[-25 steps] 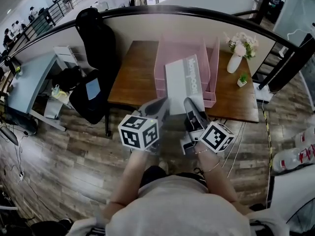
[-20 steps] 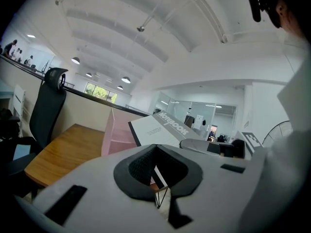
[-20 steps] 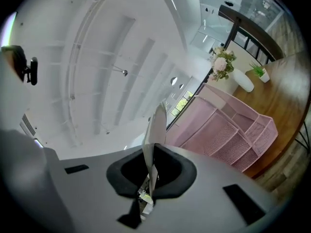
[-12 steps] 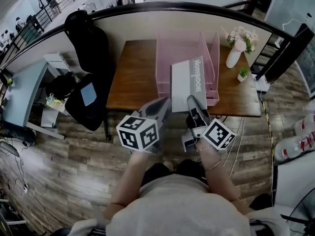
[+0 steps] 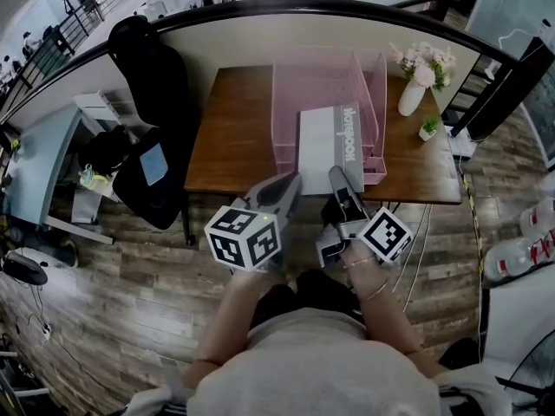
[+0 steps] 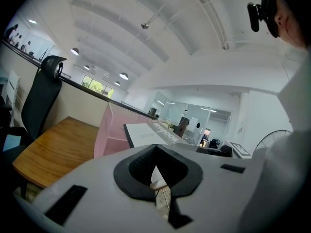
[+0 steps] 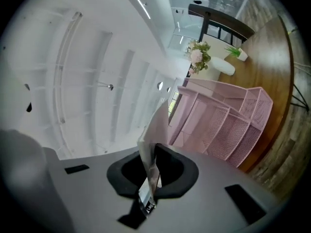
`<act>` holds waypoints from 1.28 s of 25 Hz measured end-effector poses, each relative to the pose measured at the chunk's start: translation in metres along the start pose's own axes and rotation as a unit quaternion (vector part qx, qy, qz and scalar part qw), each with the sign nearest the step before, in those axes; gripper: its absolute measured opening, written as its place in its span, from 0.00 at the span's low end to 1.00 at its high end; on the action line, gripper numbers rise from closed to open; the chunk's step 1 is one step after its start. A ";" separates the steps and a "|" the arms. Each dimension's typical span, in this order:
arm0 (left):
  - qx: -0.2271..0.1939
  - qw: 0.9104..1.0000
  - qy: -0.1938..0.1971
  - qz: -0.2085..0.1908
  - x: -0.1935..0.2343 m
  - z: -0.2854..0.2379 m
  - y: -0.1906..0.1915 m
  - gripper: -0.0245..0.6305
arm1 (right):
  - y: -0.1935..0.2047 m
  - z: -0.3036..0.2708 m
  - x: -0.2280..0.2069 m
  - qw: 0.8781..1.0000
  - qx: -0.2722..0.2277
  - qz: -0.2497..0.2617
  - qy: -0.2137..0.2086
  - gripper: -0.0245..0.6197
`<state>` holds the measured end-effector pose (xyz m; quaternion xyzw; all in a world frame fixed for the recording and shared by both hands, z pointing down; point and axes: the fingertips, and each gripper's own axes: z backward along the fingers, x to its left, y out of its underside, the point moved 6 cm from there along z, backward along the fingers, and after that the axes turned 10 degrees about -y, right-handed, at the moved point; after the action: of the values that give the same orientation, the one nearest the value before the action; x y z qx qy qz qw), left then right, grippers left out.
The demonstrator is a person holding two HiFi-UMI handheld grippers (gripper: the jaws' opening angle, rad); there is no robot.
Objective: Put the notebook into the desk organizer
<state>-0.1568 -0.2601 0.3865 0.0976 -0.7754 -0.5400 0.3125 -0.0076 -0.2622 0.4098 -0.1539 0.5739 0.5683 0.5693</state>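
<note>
A grey-white notebook (image 5: 328, 150) with dark print along its right edge is held nearly level, and my right gripper (image 5: 336, 180) is shut on its near edge. Its far end reaches over the front trays of the pink mesh desk organizer (image 5: 295, 102) on the wooden table (image 5: 234, 137). In the right gripper view the notebook (image 7: 156, 130) stands edge-on between the pads, with the organizer (image 7: 228, 125) ahead. My left gripper (image 5: 286, 185) hangs just left of the notebook's near corner, jaws together with nothing in them. The left gripper view shows the notebook (image 6: 146, 134) to the front right.
A white vase of flowers (image 5: 416, 85) and a small potted plant (image 5: 427, 131) stand on the table's right side. A black office chair (image 5: 156, 76) sits left of the table. A curved railing runs behind it. The floor is wood plank.
The notebook has swung from a slight slant to straight along the organizer and shifted a little to the right. The left gripper has hardly moved.
</note>
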 end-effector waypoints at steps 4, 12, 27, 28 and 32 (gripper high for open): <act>-0.001 1.000 -0.010 -0.001 0.001 -0.005 -0.002 0.05 | -0.004 -0.003 -0.010 0.999 -0.008 -0.035 -0.003 0.06; 0.006 1.000 -0.028 0.001 0.002 -0.022 -0.005 0.05 | -0.010 -0.013 -0.032 0.991 -0.025 -0.132 0.007 0.08; 0.006 0.999 -0.046 0.002 0.003 -0.039 -0.012 0.05 | -0.019 -0.033 -0.055 0.984 -0.010 -0.175 0.004 0.13; 0.007 0.999 -0.046 0.002 0.003 -0.039 -0.011 0.05 | -0.020 -0.034 -0.054 0.984 -0.009 -0.176 -0.001 0.15; 0.011 0.999 -0.045 0.002 0.001 -0.040 -0.008 0.05 | -0.021 -0.035 -0.048 0.986 0.003 -0.165 -0.015 0.26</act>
<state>-0.1357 -0.2946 0.3885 0.0757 -0.7947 -0.5346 0.2774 0.0075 -0.3204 0.4291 -0.2365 0.5335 0.4673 0.6641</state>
